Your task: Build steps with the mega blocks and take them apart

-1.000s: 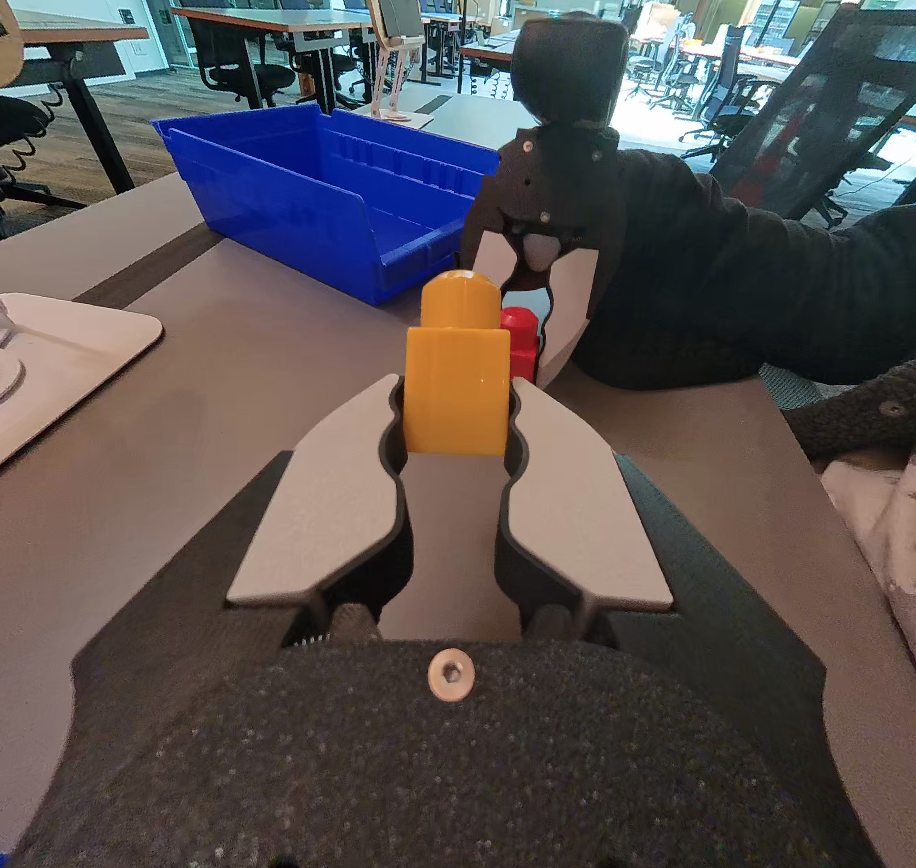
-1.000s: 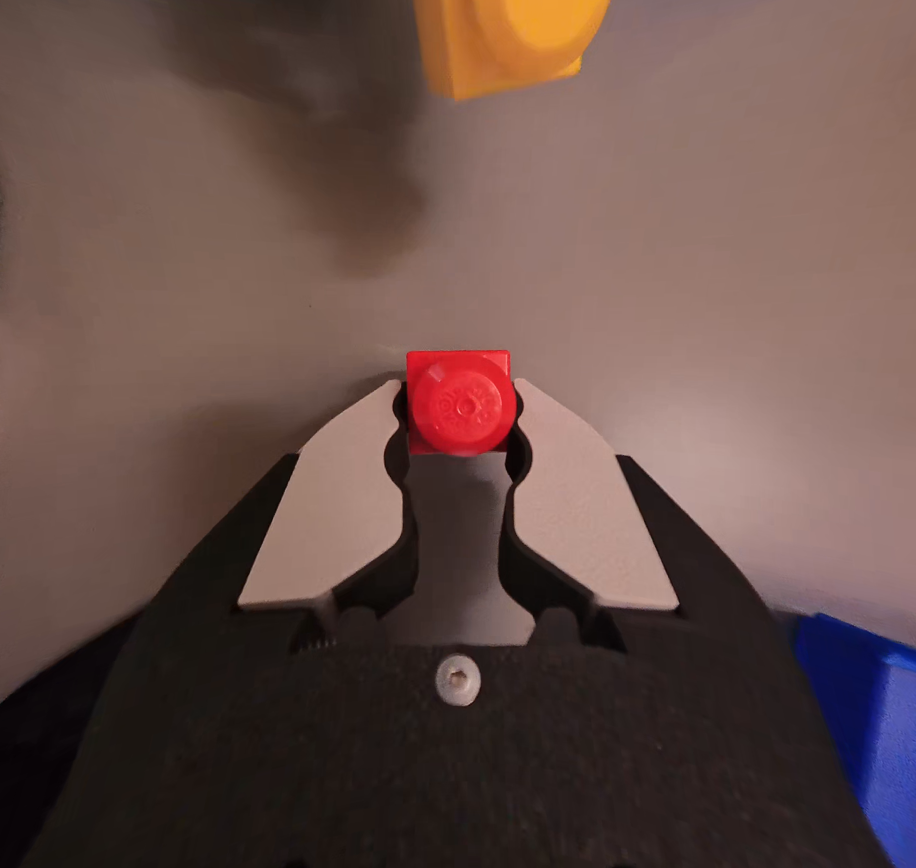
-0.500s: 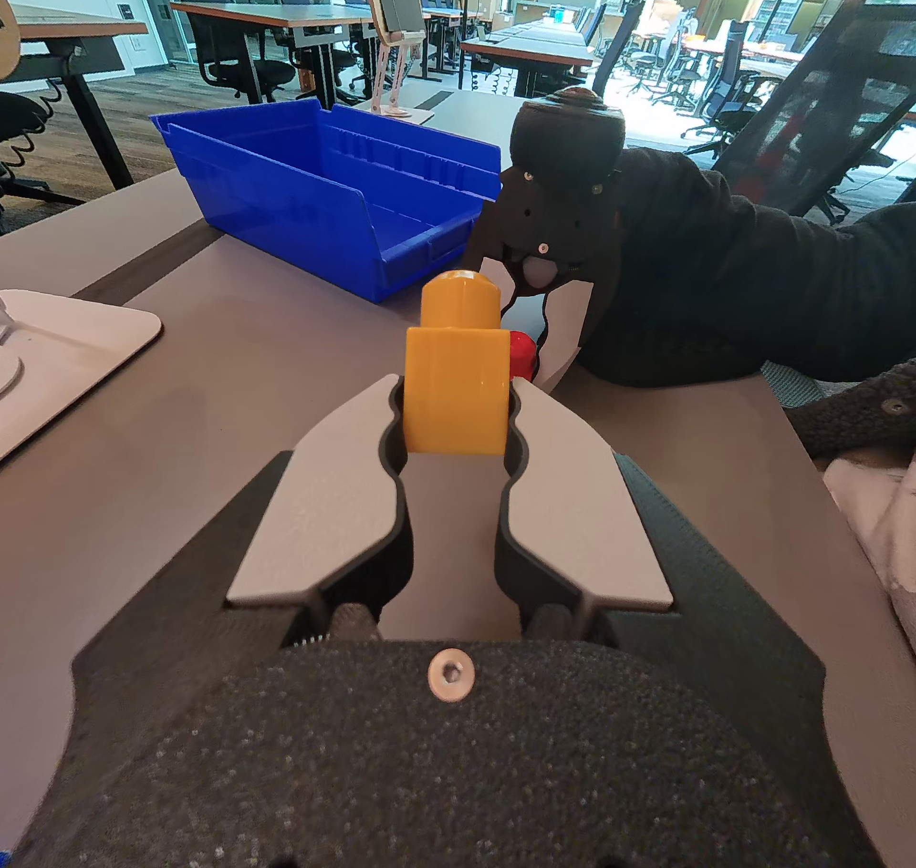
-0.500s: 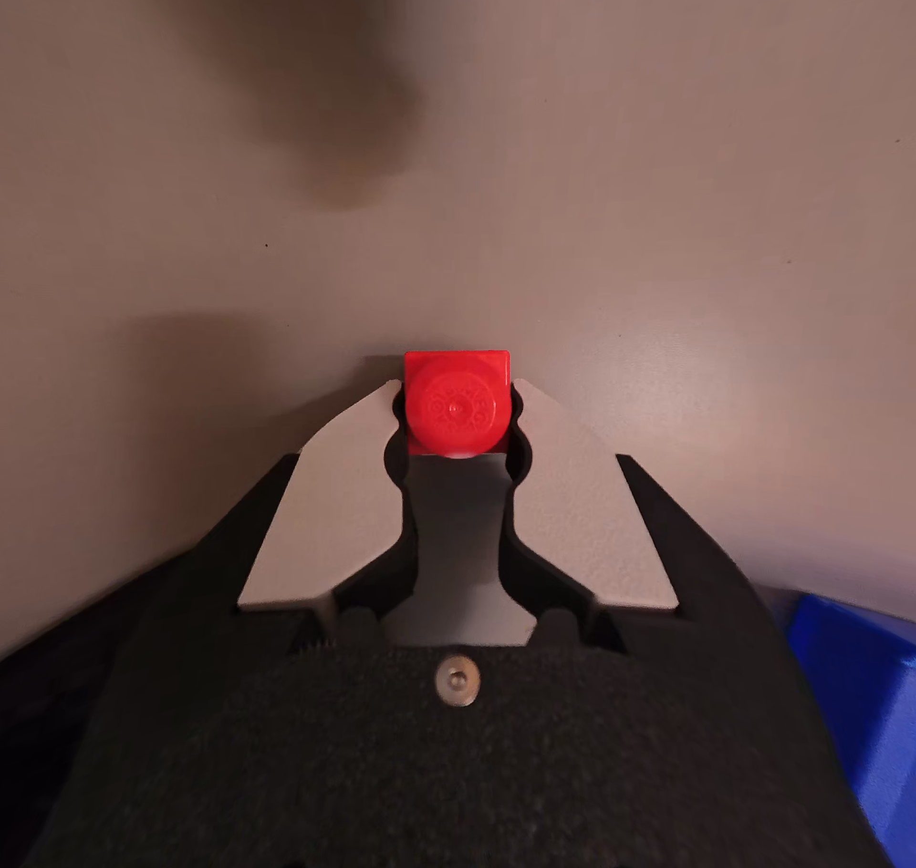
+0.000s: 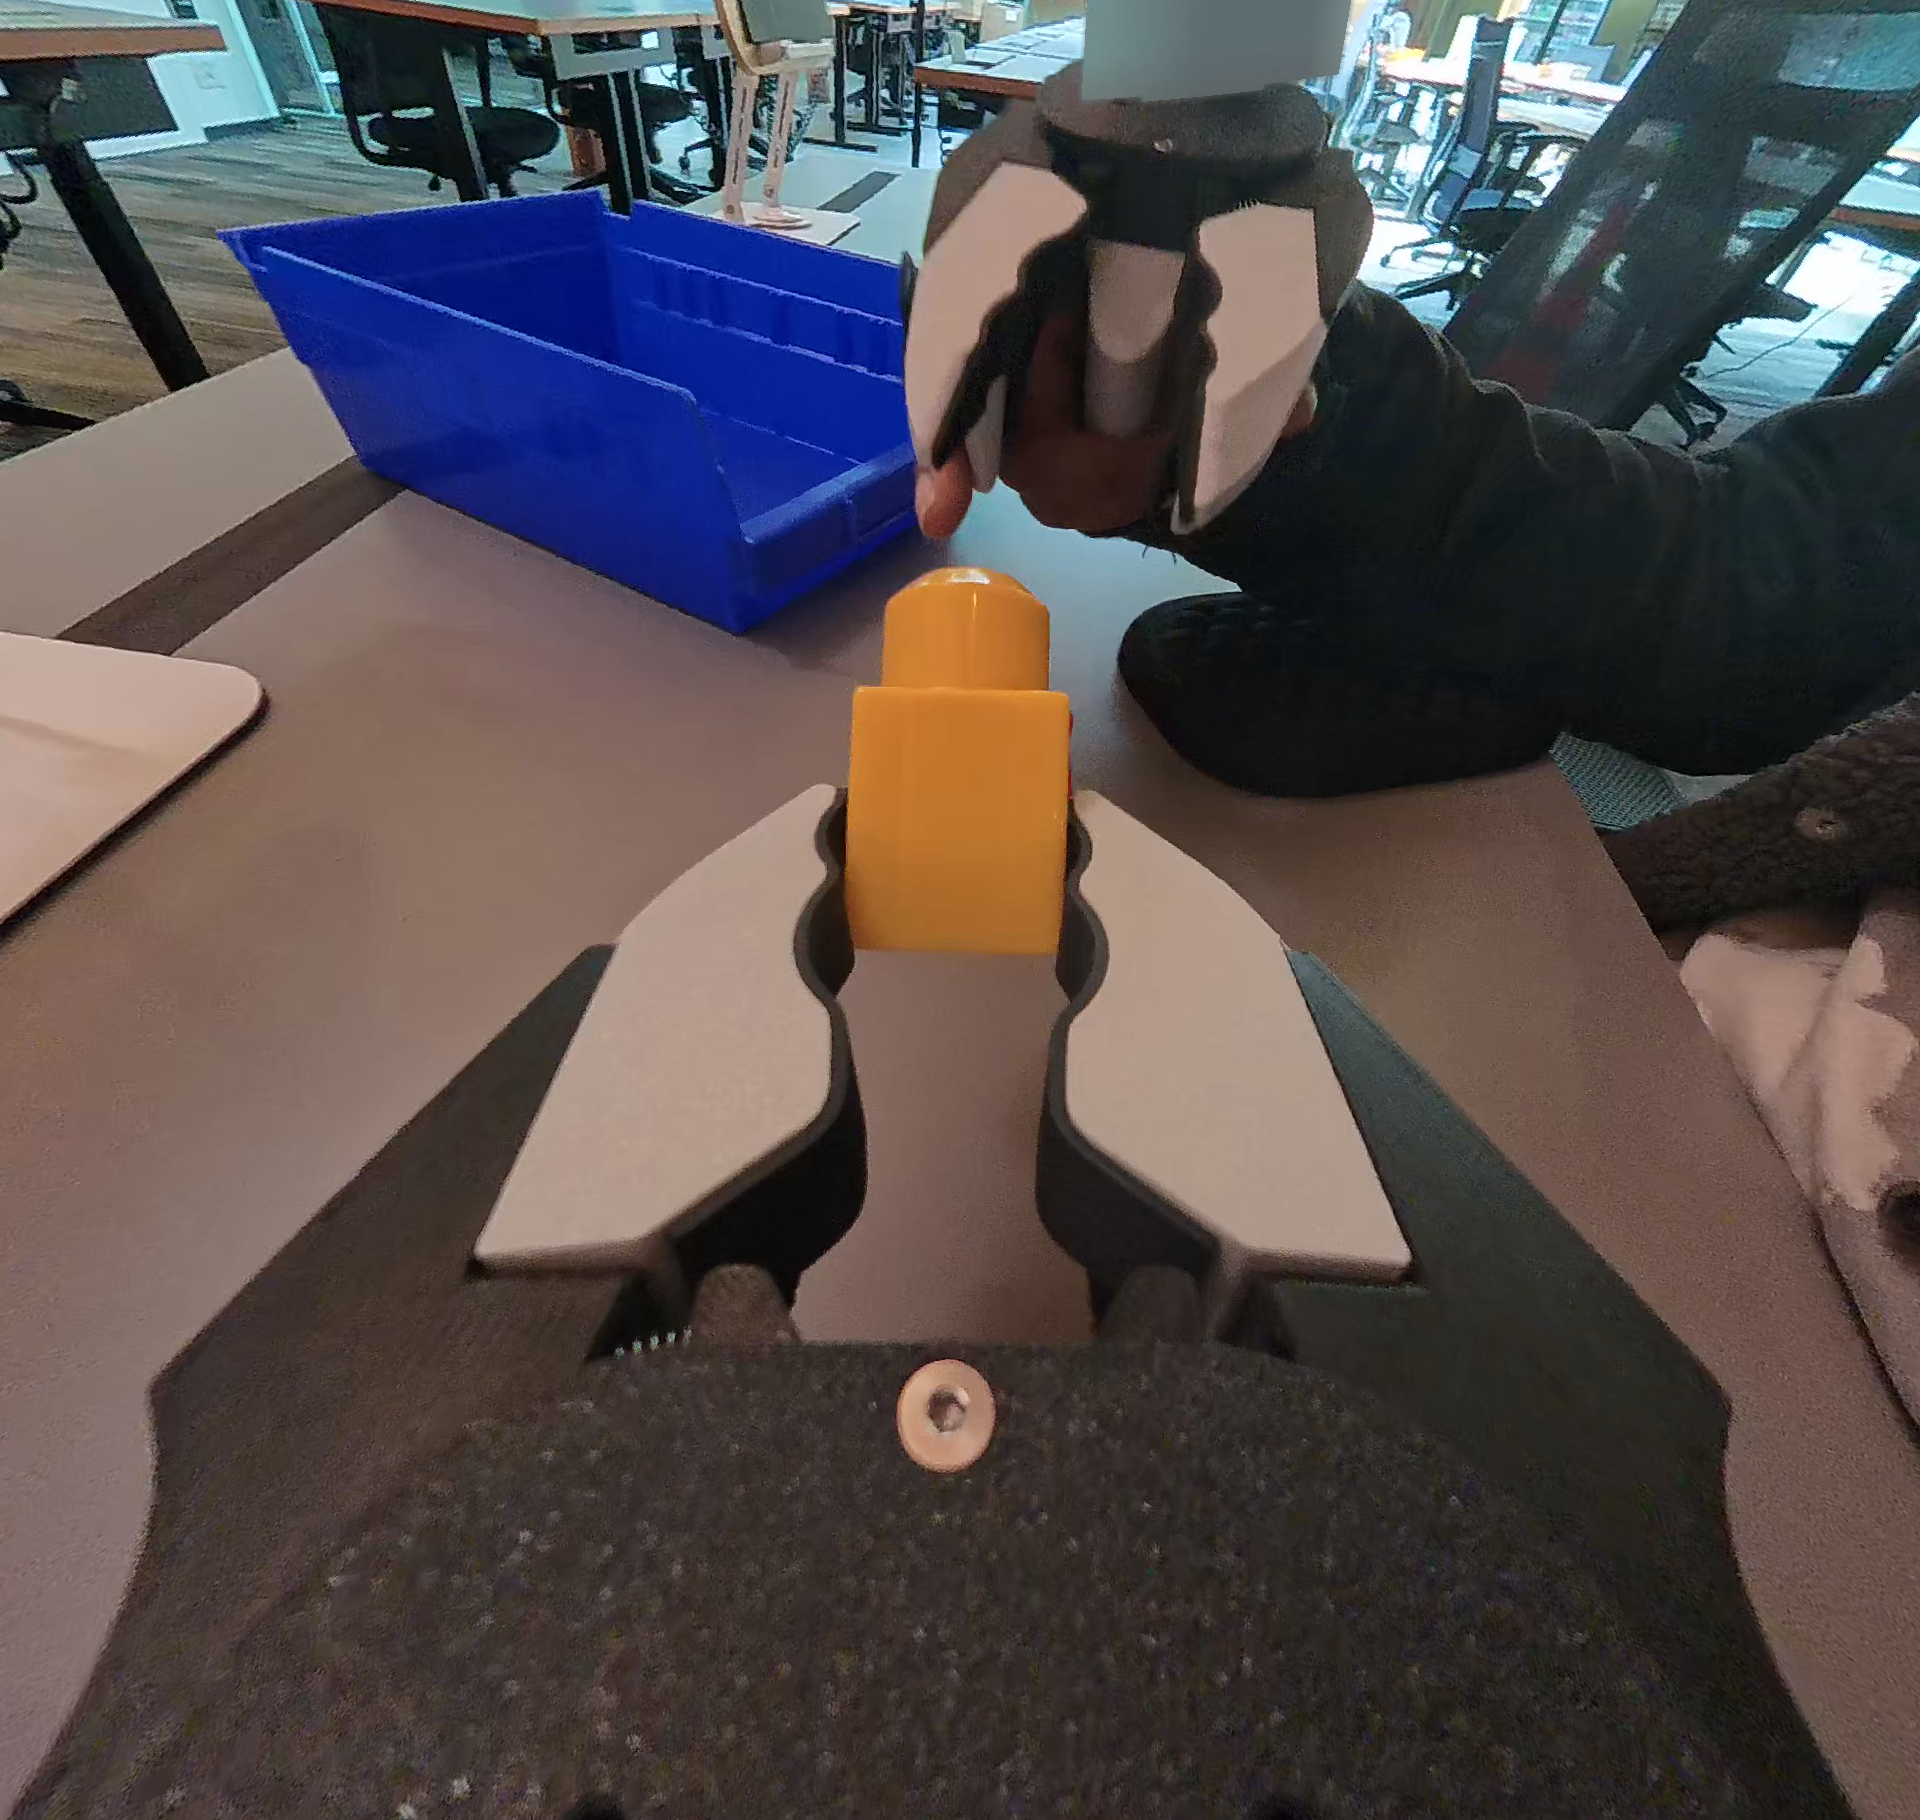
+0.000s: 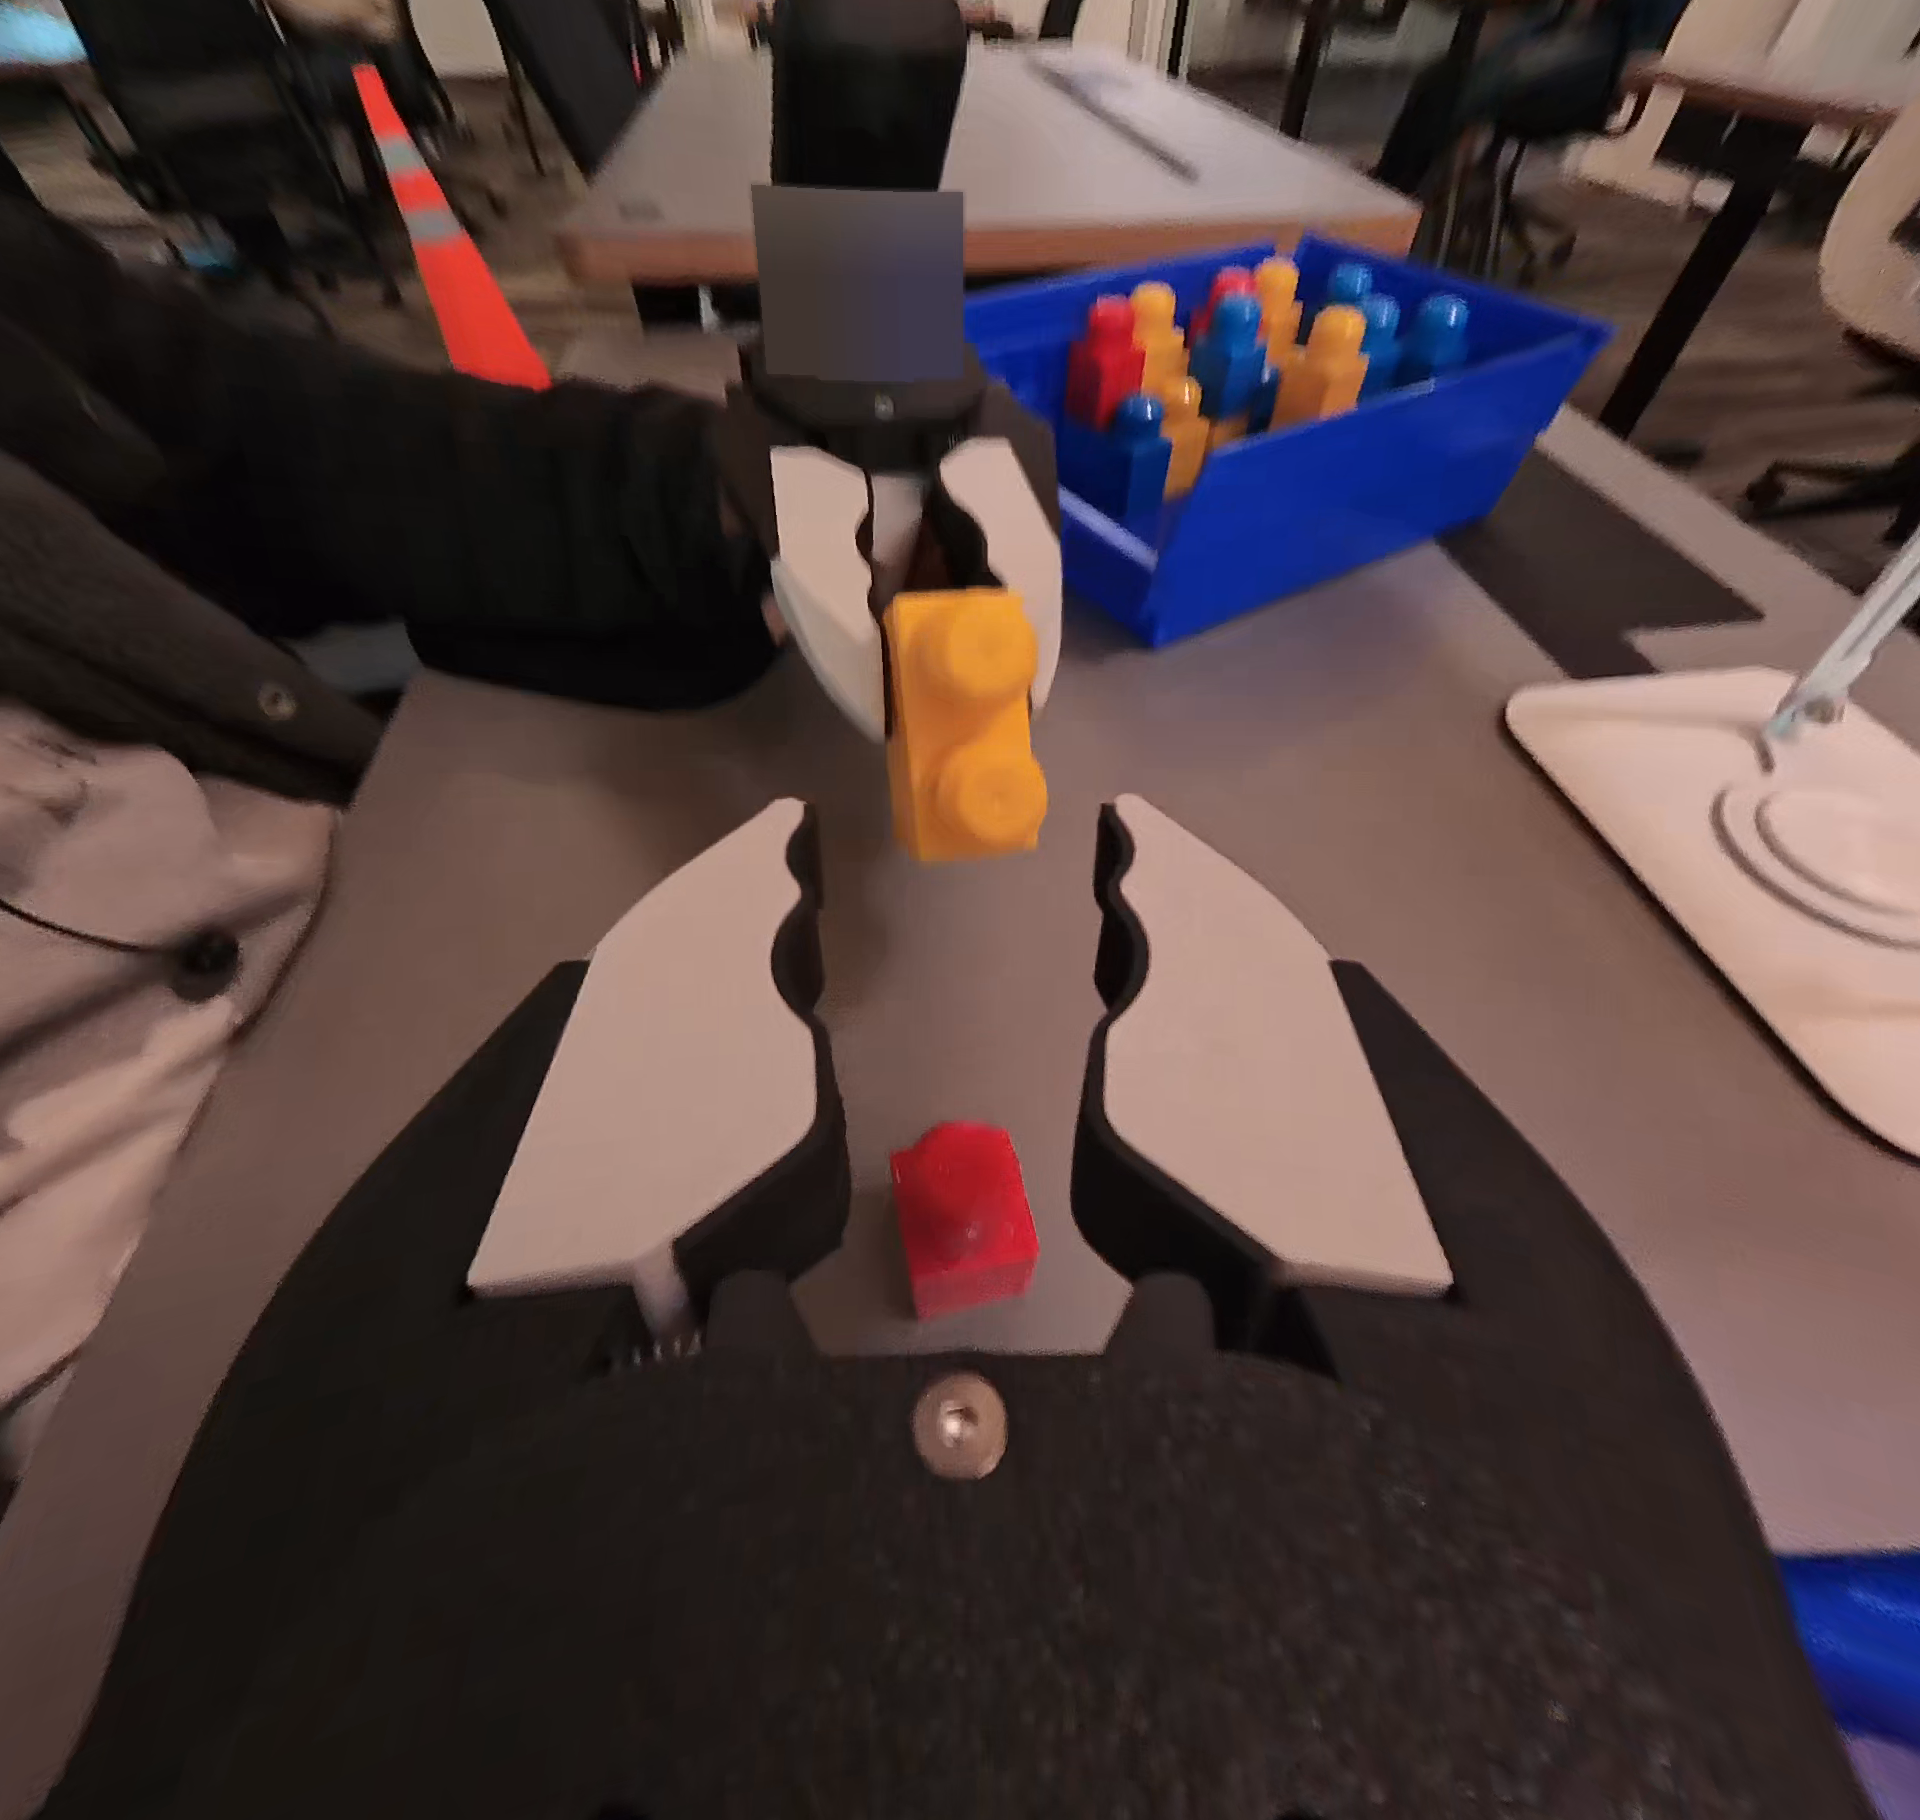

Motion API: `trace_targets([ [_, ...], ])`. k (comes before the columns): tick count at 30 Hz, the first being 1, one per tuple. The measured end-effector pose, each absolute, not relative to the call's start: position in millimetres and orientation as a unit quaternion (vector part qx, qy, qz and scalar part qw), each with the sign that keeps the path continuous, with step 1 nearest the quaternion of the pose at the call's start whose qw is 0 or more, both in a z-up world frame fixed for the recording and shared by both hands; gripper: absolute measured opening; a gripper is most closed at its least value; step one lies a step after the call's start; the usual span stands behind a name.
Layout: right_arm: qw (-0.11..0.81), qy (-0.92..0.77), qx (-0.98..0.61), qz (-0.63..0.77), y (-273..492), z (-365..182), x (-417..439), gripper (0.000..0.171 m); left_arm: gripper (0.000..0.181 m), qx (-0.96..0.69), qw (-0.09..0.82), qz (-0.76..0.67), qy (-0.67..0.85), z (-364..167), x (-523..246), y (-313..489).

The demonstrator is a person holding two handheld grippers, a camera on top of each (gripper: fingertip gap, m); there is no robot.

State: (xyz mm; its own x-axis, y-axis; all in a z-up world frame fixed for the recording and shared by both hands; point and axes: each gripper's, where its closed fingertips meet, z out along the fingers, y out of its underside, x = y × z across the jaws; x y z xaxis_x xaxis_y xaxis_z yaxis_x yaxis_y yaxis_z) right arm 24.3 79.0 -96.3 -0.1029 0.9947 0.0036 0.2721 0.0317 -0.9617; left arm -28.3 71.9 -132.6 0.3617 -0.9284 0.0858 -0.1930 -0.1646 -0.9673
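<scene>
A grey table (image 5: 436, 794) carries a small red block (image 6: 968, 1220) standing alone, a blue bin (image 6: 1299, 513) of blocks at one end, an empty blue bin (image 5: 582, 409), and a white lamp base (image 6: 1704, 835).

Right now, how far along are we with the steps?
Barely started. Done: one red block sits alone on the table, the right hand-held gripper open above it. In hand: the left hand-held gripper grips a two-stud yellow block. Left: nothing is stacked; many blocks wait in the blue bin.
</scene>
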Motion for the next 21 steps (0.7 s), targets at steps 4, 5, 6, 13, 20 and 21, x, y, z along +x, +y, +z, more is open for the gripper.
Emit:
trace_targets([
  [4,0.399,-0.597,-0.525,0.458,70.9,-97.3,16.5,0.048,0.037,-0.661,0.476,-0.378,0.440,-137.6,-17.1,63.8],
  [5,0.392,-0.600,-0.524,0.460,68.1,-100.1,14.4,0.047,0.037,-0.659,0.474,-0.378,0.445,-138.5,-14.4,61.7],
  [6,0.385,-0.604,-0.524,0.461,65.5,-103.0,12.2,0.047,0.037,-0.658,0.472,-0.379,0.448,-139.1,-11.8,59.9],
  [13,0.356,-0.629,-0.519,0.457,51.9,-120.5,0.5,0.046,0.037,-0.656,0.456,-0.380,0.466,-146.7,-1.3,51.7],
  [20,0.350,-0.635,-0.524,0.446,50.8,-130.9,-4.4,0.030,0.037,-0.657,0.450,-0.377,0.473,-149.7,-0.4,49.9],
  [21,0.349,-0.635,-0.524,0.448,50.7,-131.1,-4.4,0.030,0.037,-0.657,0.449,-0.376,0.473,-149.9,-0.4,49.8],
])
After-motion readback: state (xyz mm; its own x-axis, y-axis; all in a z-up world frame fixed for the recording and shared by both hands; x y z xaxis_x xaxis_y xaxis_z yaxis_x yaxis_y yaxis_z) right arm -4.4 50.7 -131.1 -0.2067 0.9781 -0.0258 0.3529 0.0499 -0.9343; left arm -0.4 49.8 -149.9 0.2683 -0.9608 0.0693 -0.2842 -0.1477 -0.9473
